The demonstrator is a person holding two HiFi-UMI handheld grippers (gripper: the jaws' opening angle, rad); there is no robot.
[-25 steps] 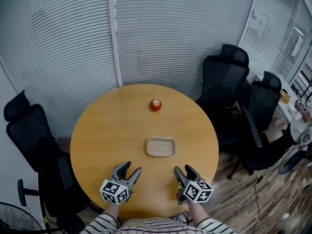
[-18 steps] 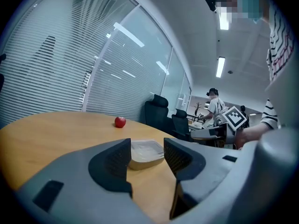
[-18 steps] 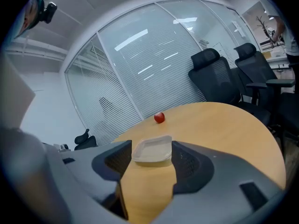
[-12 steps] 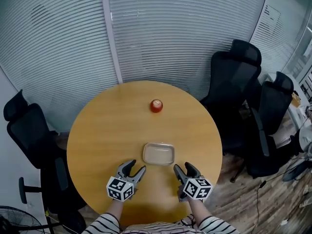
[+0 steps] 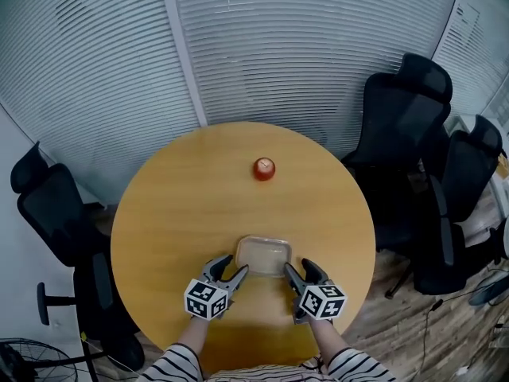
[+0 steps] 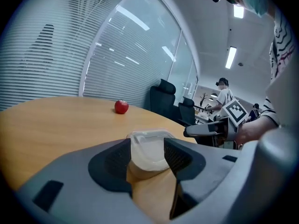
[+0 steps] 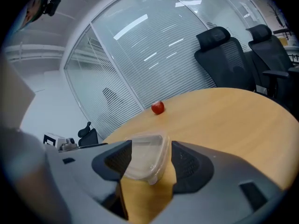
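Note:
A clear shallow plastic tray lies on the round wooden table near its front edge. My left gripper is open just short of the tray's near left corner; the tray shows between its jaws. My right gripper is open at the tray's near right corner, and the tray sits between its jaws too. Neither holds anything. A red apple stands farther back on the table, also the apple in the left gripper view and the apple in the right gripper view.
Black office chairs stand round the table: one at the left, two at the right. A wall of white blinds runs behind. A person is seen far off in the left gripper view.
Both grippers have moved forward to the tray's near corners, still open. The tray now appears between the jaws in both gripper views.

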